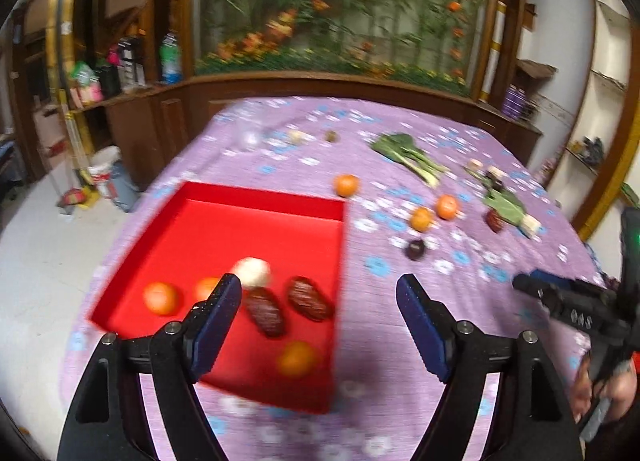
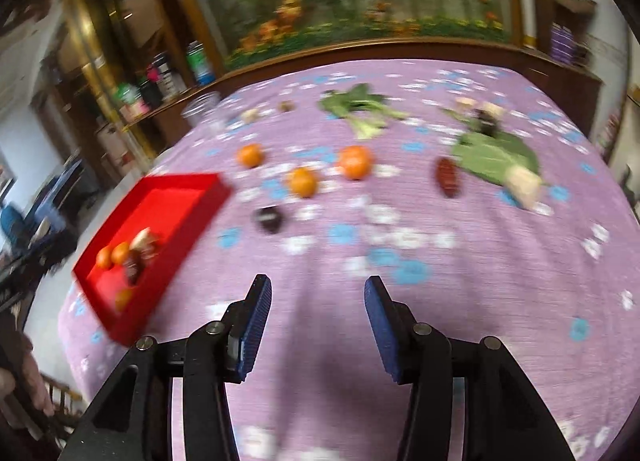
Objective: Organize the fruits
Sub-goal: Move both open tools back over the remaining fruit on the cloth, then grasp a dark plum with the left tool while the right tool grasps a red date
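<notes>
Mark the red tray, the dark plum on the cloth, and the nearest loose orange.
red tray (image 1: pixel 264 197), left wrist view, far rim.
dark plum (image 2: pixel 269 219), right wrist view, its middle.
nearest loose orange (image 2: pixel 303 181), right wrist view, its middle.

The left gripper (image 1: pixel 320 293) is built from glossy black plastic arms with triangular cut-outs, joined by round silver screws (image 1: pixel 173 327), and its fingers (image 1: pixel 218 325) are faced with dark blue ribbed pads speckled with pale flecks. The right gripper (image 2: pixel 318 301) is made the same way, with black arms, silver pivot screws (image 2: pixel 422 329) and blue ridged pads on its fingers (image 2: pixel 254 329). In the left wrist view the right gripper's body (image 1: pixel 576 307) is seen as black with small silver studs, and a green light (image 1: pixel 636 237) is lit on the black block above it.
</notes>
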`<state>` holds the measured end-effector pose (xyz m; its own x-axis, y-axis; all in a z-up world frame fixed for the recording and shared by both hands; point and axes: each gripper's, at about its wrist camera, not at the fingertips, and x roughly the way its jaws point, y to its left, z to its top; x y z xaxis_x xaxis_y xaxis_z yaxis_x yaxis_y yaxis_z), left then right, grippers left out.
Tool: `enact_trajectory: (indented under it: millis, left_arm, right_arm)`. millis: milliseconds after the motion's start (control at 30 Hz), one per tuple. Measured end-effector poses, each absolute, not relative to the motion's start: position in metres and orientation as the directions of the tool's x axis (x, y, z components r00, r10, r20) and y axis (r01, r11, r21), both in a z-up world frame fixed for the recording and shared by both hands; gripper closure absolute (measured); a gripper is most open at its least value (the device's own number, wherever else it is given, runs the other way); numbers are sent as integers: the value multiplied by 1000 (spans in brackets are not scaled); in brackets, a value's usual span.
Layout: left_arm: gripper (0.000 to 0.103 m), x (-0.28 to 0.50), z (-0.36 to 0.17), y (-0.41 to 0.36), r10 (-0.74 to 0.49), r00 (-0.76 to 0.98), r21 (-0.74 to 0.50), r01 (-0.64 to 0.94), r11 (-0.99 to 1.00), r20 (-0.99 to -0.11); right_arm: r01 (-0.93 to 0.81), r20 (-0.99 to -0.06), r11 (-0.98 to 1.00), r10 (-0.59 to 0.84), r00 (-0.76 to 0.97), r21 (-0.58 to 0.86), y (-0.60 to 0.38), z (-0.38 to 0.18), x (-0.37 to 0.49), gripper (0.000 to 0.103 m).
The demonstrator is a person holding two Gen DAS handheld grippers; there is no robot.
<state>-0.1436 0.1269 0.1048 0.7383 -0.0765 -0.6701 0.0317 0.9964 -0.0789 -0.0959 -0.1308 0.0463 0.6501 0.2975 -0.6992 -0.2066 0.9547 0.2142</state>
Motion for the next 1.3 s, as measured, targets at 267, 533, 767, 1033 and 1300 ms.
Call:
enact_trajectory:
  millis: [267, 533, 767, 1033, 1300]
  left_arm:
    - [24, -113, 76, 84, -123, 662, -75, 101, 992, -740]
    - [24, -83, 53, 56, -150, 624, -65, 157, 985, -767]
    - [24, -35, 38, 43, -192, 600, -84, 202, 976, -777]
    - [37, -8, 20, 26, -210, 574, -80, 243, 967, -792]
    - [71, -5, 11, 19, -174, 593, -32, 242, 970, -786]
  right_arm:
    - [-122, -694, 965, 251, 675, 230, -187, 46, -71, 50]
    - [-90, -710, 975, 210, 673, 203, -197, 42, -21, 51]
    - [-60, -730, 980, 180, 659, 188, -190, 29, 18, 51]
    - [-38, -735, 982, 163, 658, 184, -192, 16, 41, 51]
    - [-53, -733, 981, 175, 657, 186, -190, 8, 46, 51]
